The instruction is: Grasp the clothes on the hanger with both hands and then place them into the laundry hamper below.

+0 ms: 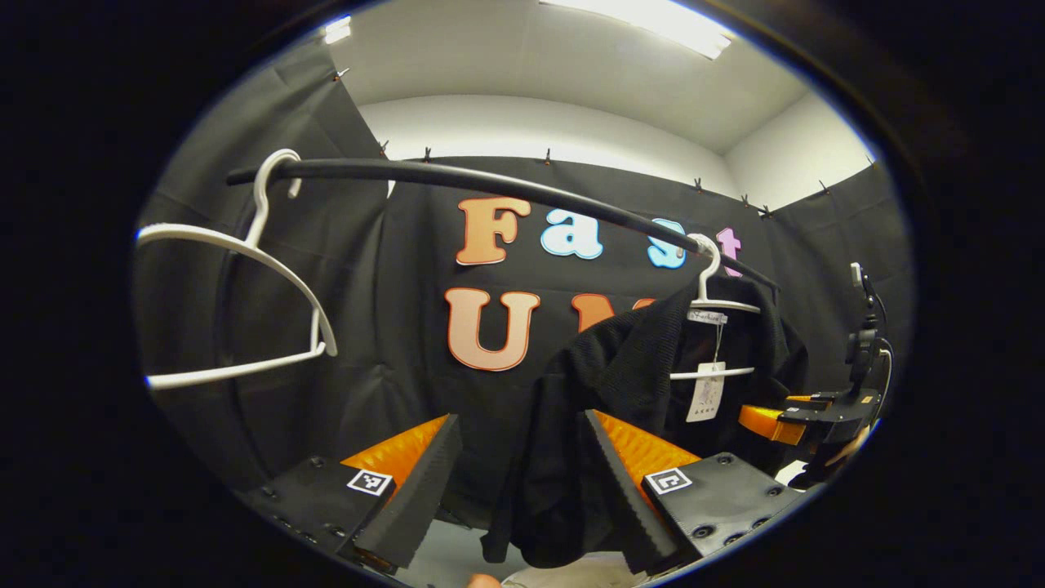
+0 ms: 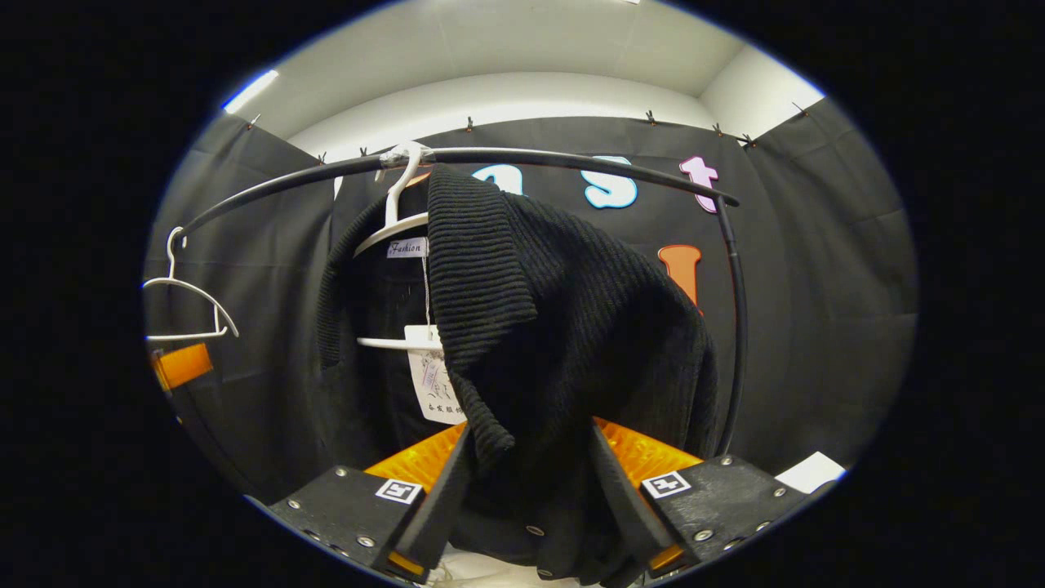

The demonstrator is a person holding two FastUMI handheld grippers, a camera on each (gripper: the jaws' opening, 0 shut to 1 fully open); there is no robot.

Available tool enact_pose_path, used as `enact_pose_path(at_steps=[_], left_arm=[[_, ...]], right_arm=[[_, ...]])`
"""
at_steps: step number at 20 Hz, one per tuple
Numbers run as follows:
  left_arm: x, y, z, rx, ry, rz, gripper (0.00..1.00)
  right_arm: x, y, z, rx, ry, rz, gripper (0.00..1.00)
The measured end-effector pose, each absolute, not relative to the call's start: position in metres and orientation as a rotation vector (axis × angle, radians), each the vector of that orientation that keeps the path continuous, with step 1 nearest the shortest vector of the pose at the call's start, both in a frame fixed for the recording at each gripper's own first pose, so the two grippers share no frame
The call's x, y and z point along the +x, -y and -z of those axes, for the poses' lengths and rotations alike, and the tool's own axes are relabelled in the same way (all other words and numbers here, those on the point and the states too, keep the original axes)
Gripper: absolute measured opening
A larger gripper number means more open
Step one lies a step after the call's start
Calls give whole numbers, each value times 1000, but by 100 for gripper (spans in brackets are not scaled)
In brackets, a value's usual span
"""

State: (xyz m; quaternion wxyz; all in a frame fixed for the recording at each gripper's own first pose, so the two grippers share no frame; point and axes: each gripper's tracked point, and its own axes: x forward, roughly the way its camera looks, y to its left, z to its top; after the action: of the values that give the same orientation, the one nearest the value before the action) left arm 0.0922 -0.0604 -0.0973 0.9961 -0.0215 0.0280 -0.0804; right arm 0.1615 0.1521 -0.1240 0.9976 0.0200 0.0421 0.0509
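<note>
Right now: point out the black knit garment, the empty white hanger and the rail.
black knit garment (image 2: pixel 563 327), right gripper view, on the ribbed front panel.
empty white hanger (image 1: pixel 282 273), left gripper view, on its sloping upper arm.
rail (image 1: pixel 457 175), left gripper view, on the bar's bare middle stretch.

I see a black rail (image 2: pixel 531 157) carrying two white hangers: one empty (image 2: pixel 189 306), one (image 2: pixel 400 220) holding the black knit garment (image 2: pixel 571 327).
</note>
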Motion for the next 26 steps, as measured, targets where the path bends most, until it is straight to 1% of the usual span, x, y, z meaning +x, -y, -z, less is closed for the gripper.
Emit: enact_pose_path(at_steps=[1,2,3,6,7,8,10,11,12,13,14,15,16,17,18,19,20,21,25,26], left_arm=[[98,66,103,-41,-62,171,100],[101,73,109,-39,-67,182,100],[104,77,114,-35,-72,191,100],[114,97,125,-6,-69,215,100],[118,107,128,0,-63,237,100],[121,117,132,-2,-67,259,96],[126,133,144,-31,-100,298,96],[130,139,149,-48,-113,309,97],[135,142,153,-56,-120,309,97],[143,143,155,-57,-121,303,93],[150,147,158,-56,-121,308,97],[155,151,161,-55,-129,319,93],[159,156,164,-61,-135,322,100],[164,161,168,-66,-146,328,93],[168,163,172,-68,-155,325,93],[173,163,175,-71,-165,312,93],[176,166,179,-73,-174,315,97],[178,171,184,-75,-184,322,97],[184,180,189,-60,-190,328,97],[184,180,187,-57,-179,327,93]], right_arm=[[163,-153,124,45,-82,-108,66],[166,-152,126,49,-80,-111,63],[168,-152,127,58,-80,-117,70],[170,-143,124,87,-83,-116,55],[171,-141,123,91,-83,-114,48],[172,-138,123,91,-82,-115,42],[170,-136,124,84,-80,-119,30],[168,-136,123,80,-78,-123,7],[168,-137,122,73,-76,-130,14],[167,-137,122,66,-74,-134,12],[165,-137,122,63,-73,-139,11],[163,-137,122,61,-73,-144,17],[162,-138,122,62,-73,-150,9],[162,-138,122,63,-73,-157,9],[161,-138,122,64,-73,-162,10],[161,-137,122,65,-73,-166,17],[159,-139,122,66,-74,-172,17],[157,-139,122,64,-76,-179,8],[153,-137,120,55,-79,-191,5],[151,-137,119,56,-80,-193,4]])
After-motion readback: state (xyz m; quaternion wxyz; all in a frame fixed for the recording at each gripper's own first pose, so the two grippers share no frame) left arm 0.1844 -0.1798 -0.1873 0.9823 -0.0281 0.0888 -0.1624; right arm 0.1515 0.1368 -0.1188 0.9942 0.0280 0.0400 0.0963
